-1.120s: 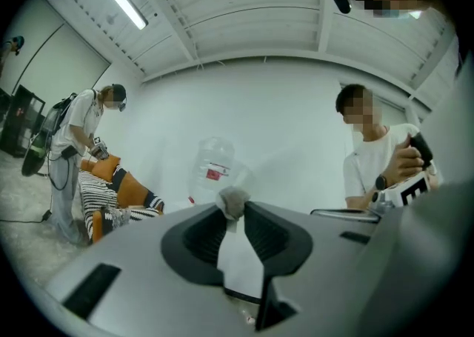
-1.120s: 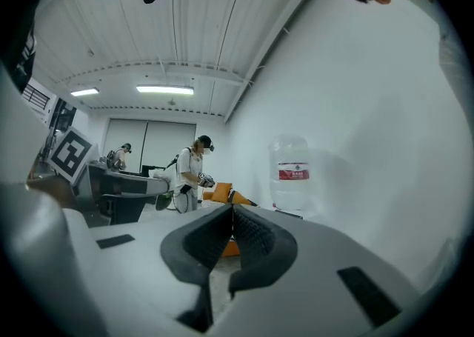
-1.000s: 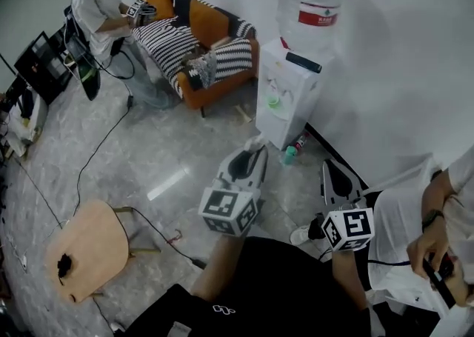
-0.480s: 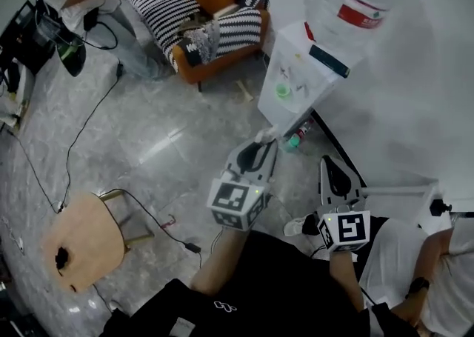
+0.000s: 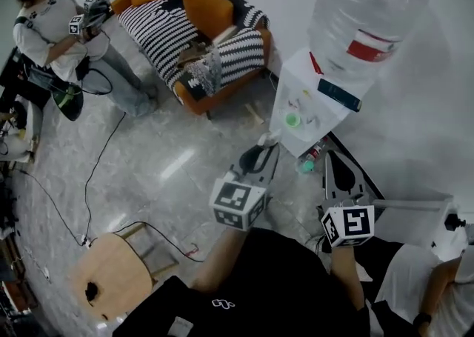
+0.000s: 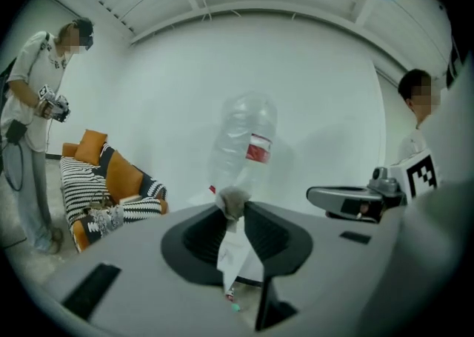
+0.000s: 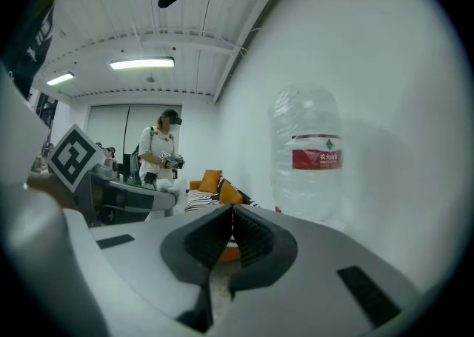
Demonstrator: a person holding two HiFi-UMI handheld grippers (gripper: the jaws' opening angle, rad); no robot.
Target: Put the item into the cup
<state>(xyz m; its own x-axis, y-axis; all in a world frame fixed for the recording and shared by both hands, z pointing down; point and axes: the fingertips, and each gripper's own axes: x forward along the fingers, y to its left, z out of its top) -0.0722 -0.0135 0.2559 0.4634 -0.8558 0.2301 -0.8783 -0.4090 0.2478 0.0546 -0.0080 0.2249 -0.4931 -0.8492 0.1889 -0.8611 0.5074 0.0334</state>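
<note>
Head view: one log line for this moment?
left tongs: shut on small grey-white crumpled item | right tongs: shut, empty | white water dispenser: ahead

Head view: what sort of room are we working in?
Probably an office lounge or break area: a water dispenser against the wall, an orange sofa, and a wooden stool.

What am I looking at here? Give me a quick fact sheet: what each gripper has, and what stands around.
Left gripper: shut on a small greyish item at its tips
Right gripper: shut, nothing in it
Straight ahead: white water dispenser with a big bottle on top
Floor: grey and glossy
Furniture: orange sofa, wooden stool
Others: a person by the sofa, also holding grippers
</note>
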